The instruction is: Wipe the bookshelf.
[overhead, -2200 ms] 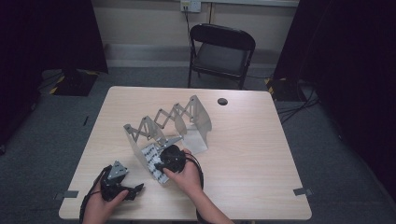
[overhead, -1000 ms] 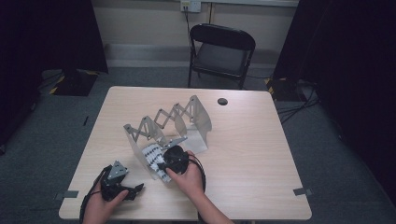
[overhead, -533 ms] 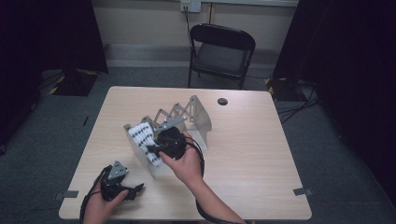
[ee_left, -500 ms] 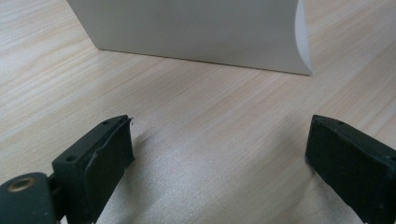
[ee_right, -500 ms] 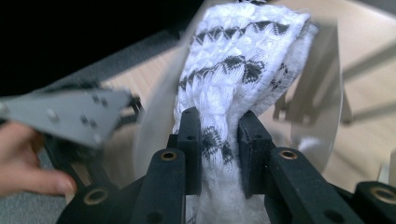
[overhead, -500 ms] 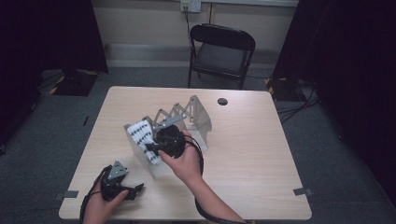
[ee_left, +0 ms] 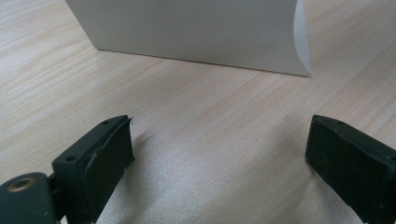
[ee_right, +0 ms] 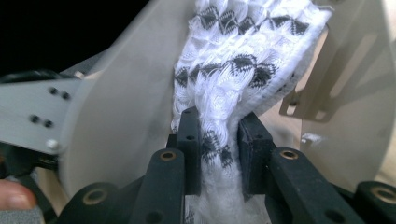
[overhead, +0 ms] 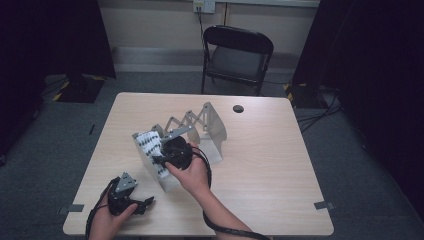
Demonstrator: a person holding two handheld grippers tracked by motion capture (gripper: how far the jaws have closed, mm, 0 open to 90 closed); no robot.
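A light wooden table point(overhead: 280, 175) fills the middle of the high view, with a black folding chair point(overhead: 236, 55) standing behind its far edge on grey carpet. Near the table's centre stands an expandable rack point(overhead: 200, 127) made of pale upright panels joined by a scissor linkage, running from the far right toward the near left; its nearest panel point(overhead: 150, 162) tilts toward the person. A white cloth with a black diamond pattern point(overhead: 150, 145) hangs over the top of that near end panel, lying against its face. In the right gripper view the same cloth point(ee_right: 243, 60) rises from between the black jaws up against the pale panel point(ee_right: 126, 102), with another rack panel point(ee_right: 355, 93) behind it to the right. The right gripper point(overhead: 172, 152), held in the person's right hand point(overhead: 192, 175), is pinching the patterned cloth: both pads press into the bunched weave low on the fabric, with the jaws standing only partly apart around its thickness. The left gripper point(overhead: 127, 197) sits near the table's near left corner, held in the left hand point(overhead: 107, 220), well apart from the rack. In the left gripper view its jaws are spread wide over bare wood with nothing between them, and the foot of a pale panel point(ee_left: 196, 32) stands on the table ahead of them. A small dark round grommet point(overhead: 238, 108) sits in the tabletop near the far edge, to the right of the rack.
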